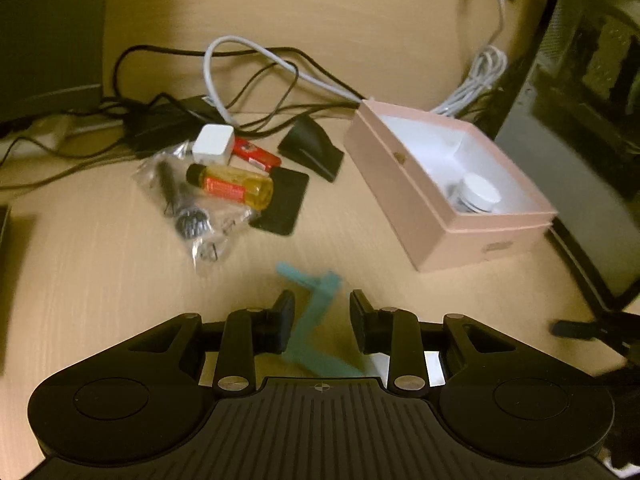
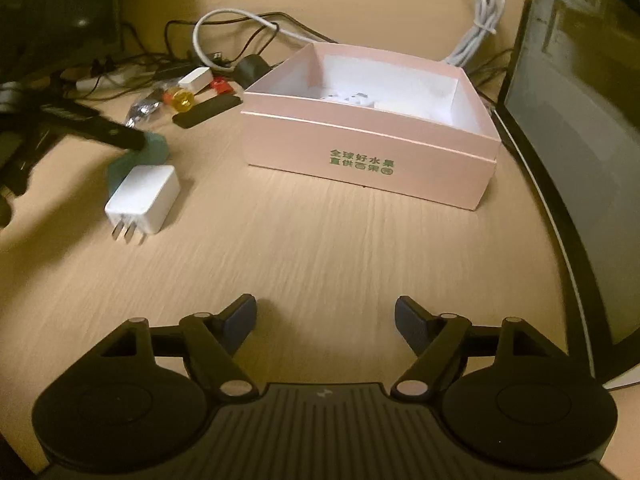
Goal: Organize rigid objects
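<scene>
Teal piece (image 1: 316,320) sits between the narrow left gripper (image 1: 322,316), contact unclear; only the right view shows the white charger (image 2: 144,198). Right gripper (image 2: 325,322) gapes wide, empty, over bare worktop (image 2: 320,248) before the pink box (image 2: 368,160).

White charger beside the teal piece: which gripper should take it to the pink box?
Right, probably. The right gripper is open and empty, with the white charger and pink box both ahead of it. The left gripper has the teal piece between its fingers, so it looks committed there.
</scene>
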